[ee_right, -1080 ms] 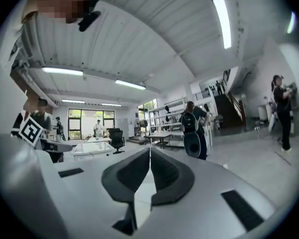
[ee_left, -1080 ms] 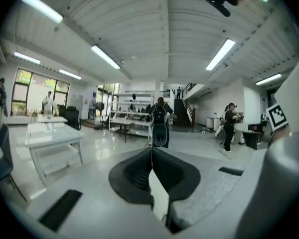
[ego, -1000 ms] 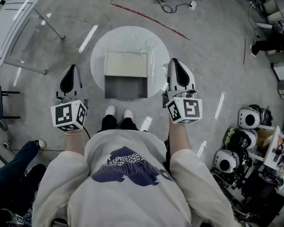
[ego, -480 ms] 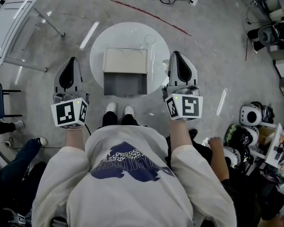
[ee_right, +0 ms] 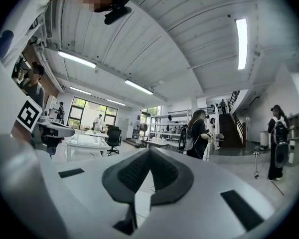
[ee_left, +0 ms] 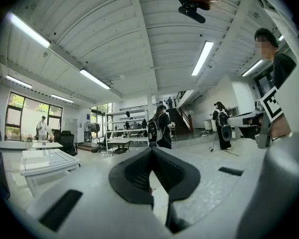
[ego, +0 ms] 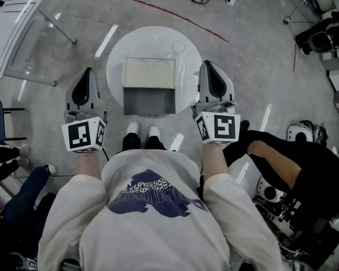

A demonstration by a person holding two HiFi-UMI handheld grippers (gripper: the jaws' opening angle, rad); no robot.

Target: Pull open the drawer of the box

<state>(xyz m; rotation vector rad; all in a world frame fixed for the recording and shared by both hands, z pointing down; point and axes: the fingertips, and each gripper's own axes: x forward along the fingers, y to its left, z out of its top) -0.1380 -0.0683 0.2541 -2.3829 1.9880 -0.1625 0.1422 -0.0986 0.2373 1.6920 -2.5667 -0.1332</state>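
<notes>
The left gripper (ego: 88,72), left of centre in the head view, and the right gripper (ego: 208,65), right of centre, both have their jaws pressed together on nothing. They flank the round table (ego: 116,55). On it, upper middle, the box (ego: 149,73) shows its drawer (ego: 150,102) drawn out toward the person. The pull looks finished, so no further grasp seems needed.

A round white surface (ego: 116,55) is standing on the grey concrete floor (ego: 254,66), where a thin red line (ego: 178,20) is running past its far side. A white rectangular table with metal legs (ego: 14,27) is standing well apart at the upper left. A person in black clothing (ego: 311,174) is bending at the right, near a white rounded helmet-like object (ego: 296,134). Long ceiling strip lights (ee_left: 204,58) are glowing overhead, and a person wearing a dark backpack (ee_right: 195,133) is standing near a dark staircase (ee_right: 229,126).
</notes>
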